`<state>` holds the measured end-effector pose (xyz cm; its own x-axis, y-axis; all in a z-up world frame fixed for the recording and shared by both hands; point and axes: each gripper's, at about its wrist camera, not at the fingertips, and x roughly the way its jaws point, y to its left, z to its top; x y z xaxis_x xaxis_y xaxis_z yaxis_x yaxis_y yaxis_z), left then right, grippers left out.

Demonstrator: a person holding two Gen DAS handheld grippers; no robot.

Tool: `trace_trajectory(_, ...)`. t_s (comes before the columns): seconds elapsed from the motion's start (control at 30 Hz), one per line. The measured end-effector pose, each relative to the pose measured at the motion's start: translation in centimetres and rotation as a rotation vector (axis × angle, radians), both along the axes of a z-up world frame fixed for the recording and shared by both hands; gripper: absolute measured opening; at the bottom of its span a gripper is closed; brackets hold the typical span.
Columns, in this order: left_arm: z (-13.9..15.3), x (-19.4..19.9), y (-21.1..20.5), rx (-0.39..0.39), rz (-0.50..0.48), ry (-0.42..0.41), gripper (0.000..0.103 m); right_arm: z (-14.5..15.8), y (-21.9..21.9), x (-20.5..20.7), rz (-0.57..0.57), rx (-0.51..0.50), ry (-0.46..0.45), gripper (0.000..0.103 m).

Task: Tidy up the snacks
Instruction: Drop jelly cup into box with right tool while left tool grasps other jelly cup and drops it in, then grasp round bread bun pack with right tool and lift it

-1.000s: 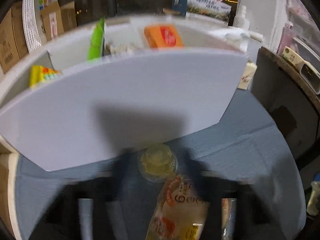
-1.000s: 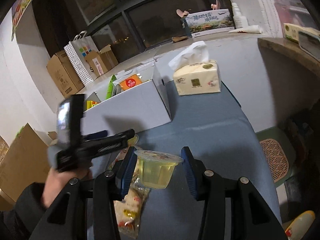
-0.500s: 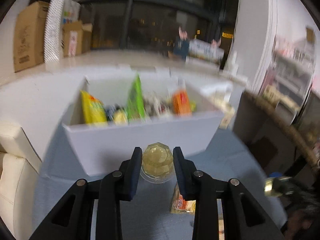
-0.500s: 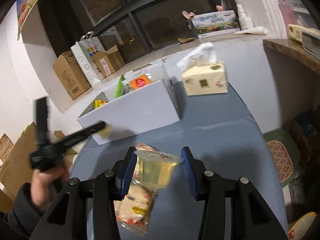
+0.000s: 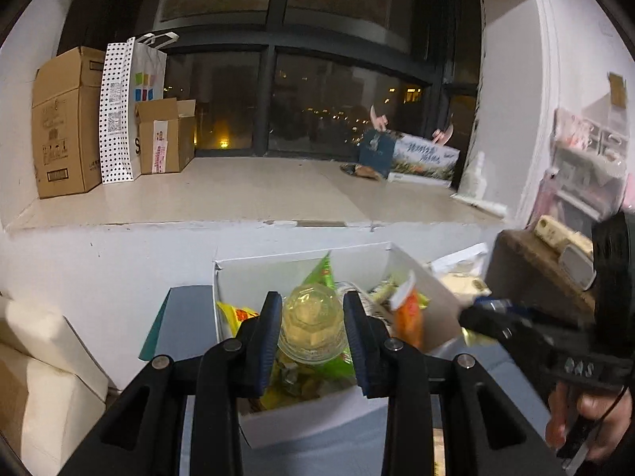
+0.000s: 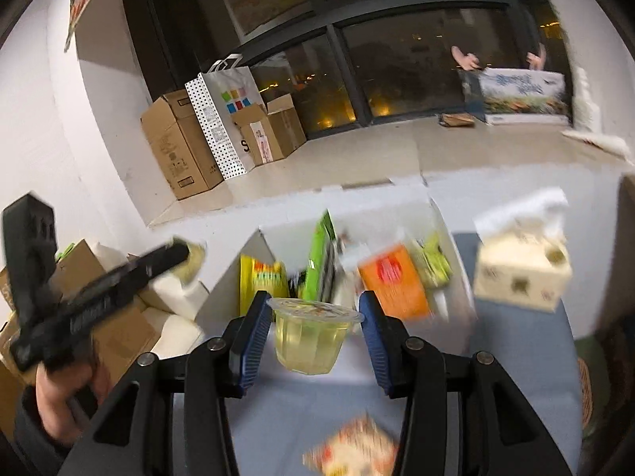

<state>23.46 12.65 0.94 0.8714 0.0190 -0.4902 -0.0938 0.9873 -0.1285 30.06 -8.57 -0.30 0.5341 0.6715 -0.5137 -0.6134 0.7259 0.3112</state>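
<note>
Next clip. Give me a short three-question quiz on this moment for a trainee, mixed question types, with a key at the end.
1. True or false: the left gripper is shut on a jelly cup.
2. What does the right gripper hold? A) tissue box B) jelly cup C) orange packet
3. What container does the left gripper's cup hang over?

Key
1. True.
2. B, a second jelly cup, upright, its rim between the pads.
3. The white box of snacks; the orange packet and green packet already stand inside.

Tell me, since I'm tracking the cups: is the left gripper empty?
No, the left gripper is shut on a clear jelly cup above the white box.
</note>
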Motion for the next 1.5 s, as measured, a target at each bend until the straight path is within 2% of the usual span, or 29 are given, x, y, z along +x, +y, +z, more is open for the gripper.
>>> trace_trajectory(0.13,-1.4,2.3,0.4,0.02,-0.001,0.044,0.039,-0.4,3.2,3.0,-0.003,-0.04,0.004,0.051)
trace_trajectory(0.17,-2.0,3.0,0.6,0.021,0.004,0.081,0.06,-0.6,3.8,3.7,0.004,-0.042,-0.002,0.051)
trace_trajectory(0.2,-2.5,3.3,0.9,0.026,0.025,0.11,0.078,-0.8,4.3,4.2,0.009,-0.053,-0.01,0.066)
trace_trajectory(0.23,-2.9,3.3,1.2,0.019,0.043,0.114,0.103,-1.0,4.7,4.6,0.005,-0.068,-0.014,0.096)
trace_trajectory(0.27,-3.0,2.9,1.5,0.008,0.044,0.097,0.103,-1.2,5.0,4.9,-0.004,-0.087,-0.01,0.103)
trace_trajectory(0.37,-3.3,2.1,2.0,-0.007,0.046,0.095,0.103,-1.3,4.0,4.9,-0.022,-0.038,-0.005,0.103)
trace_trajectory(0.57,-3.4,0.1,1.9,-0.025,0.03,0.092,0.103,-1.3,2.2,3.8,-0.008,-0.011,0.045,0.103)
trace_trajectory(0.63,-3.3,-1.2,1.5,-0.036,0.016,0.082,0.103,-0.9,1.4,2.7,0.011,0.004,0.052,0.103)
trace_trajectory(0.8,-3.1,-5.2,-0.2,-0.047,-0.029,0.058,0.103,0.0,-2.0,-1.7,0.014,0.015,0.003,0.103)
trace_trajectory(0.9,-3.4,-8.0,-1.8,-0.045,-0.065,0.048,0.103,-0.9,-4.5,-4.5,-0.004,0.006,0.014,0.103)
trace_trajectory(1.03,-4.6,-11.8,-3.8,-0.049,-0.095,0.042,0.103,-3.7,-6.6,-8.4,-0.016,-0.081,-0.005,0.103)
trace_trajectory(1.2,-6.9,-15.0,-5.7,-0.111,-0.136,0.073,0.103,-8.2,-7.2,-10.7,0.05,-0.196,0.047,0.103)
trace_trajectory(1.37,-8.2,-17.3,-7.6,-0.116,-0.17,0.095,0.103,-10.5,-5.4,-10.4,0.12,-0.323,0.032,0.103)
trace_trajectory(1.5,-8.7,-18.0,-8.8,-0.11,-0.201,0.114,0.103,-11.8,-3.1,-8.0,0.171,-0.417,0.029,0.103)
